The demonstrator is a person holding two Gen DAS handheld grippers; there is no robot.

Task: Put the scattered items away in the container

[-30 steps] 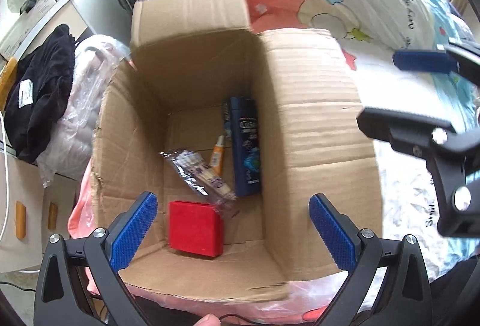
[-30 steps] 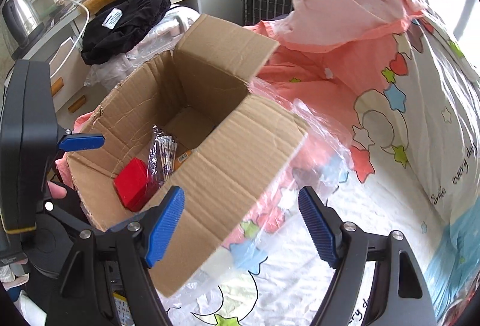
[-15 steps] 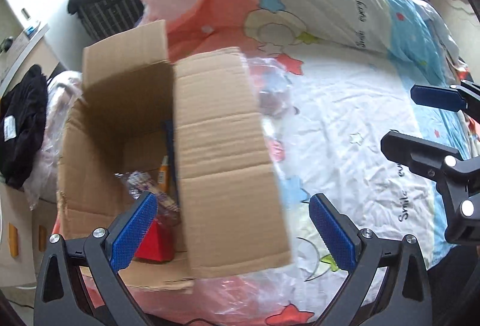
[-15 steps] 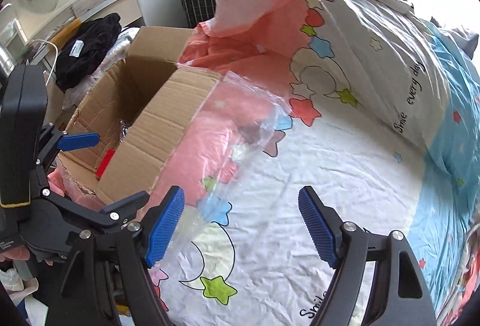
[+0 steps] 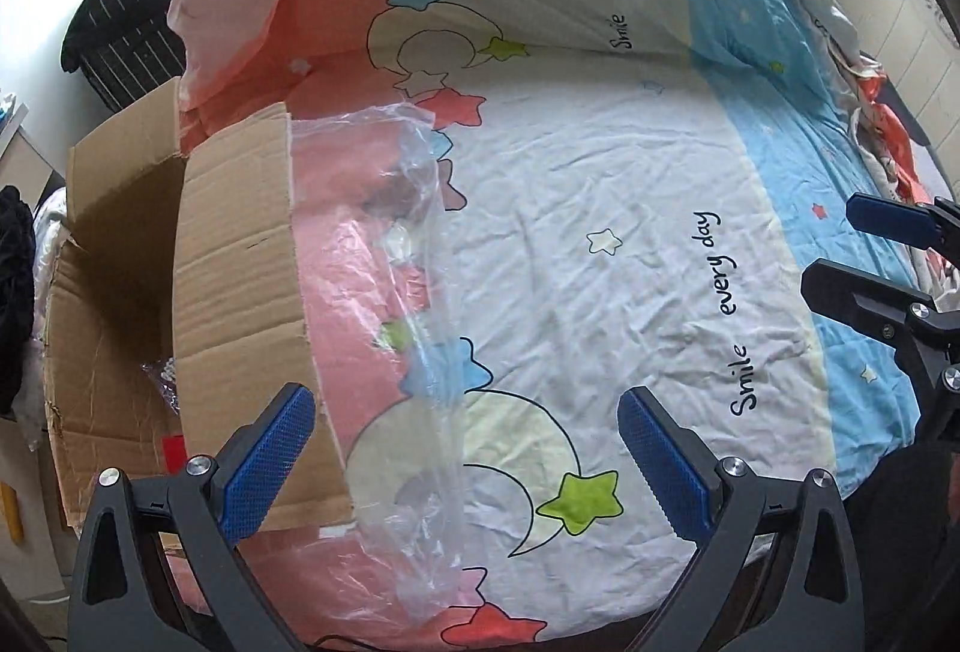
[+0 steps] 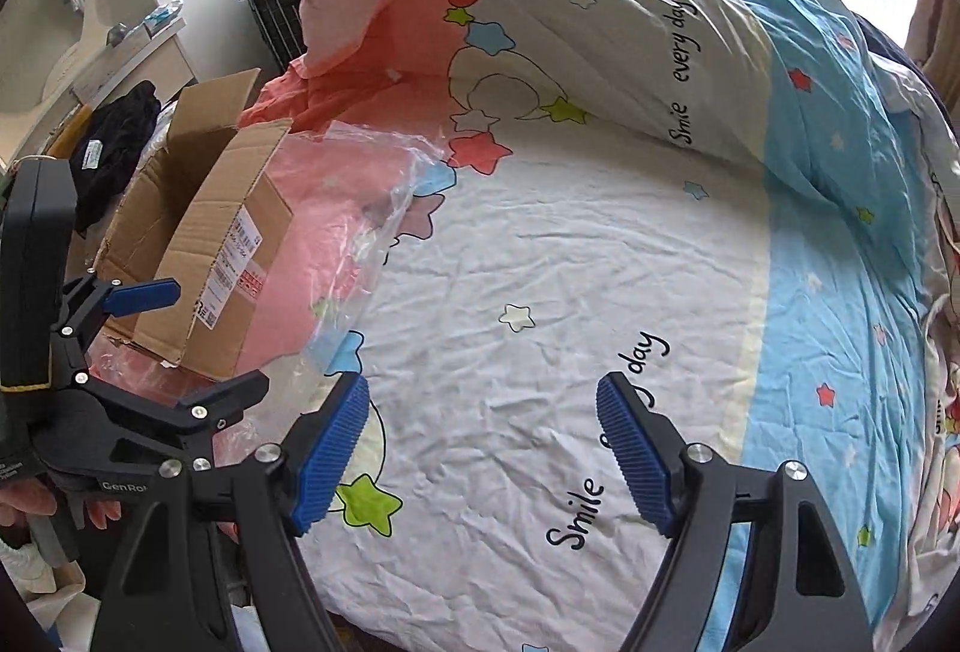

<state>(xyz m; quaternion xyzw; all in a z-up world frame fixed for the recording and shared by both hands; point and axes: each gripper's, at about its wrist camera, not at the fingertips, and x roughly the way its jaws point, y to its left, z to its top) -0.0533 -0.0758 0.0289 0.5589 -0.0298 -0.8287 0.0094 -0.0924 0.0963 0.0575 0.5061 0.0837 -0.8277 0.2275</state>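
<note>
Now the open cardboard box (image 5: 234, 292) stands at the left edge of the bed (image 5: 600, 244), with a clear plastic bag (image 5: 414, 292) beside it. Both the left gripper (image 5: 465, 448) and the right gripper (image 6: 483, 448) hover above the sheet, fingers wide apart and empty.

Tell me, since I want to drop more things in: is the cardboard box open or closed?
Open. The cardboard box has its flaps standing up, and a red item shows inside.
</note>
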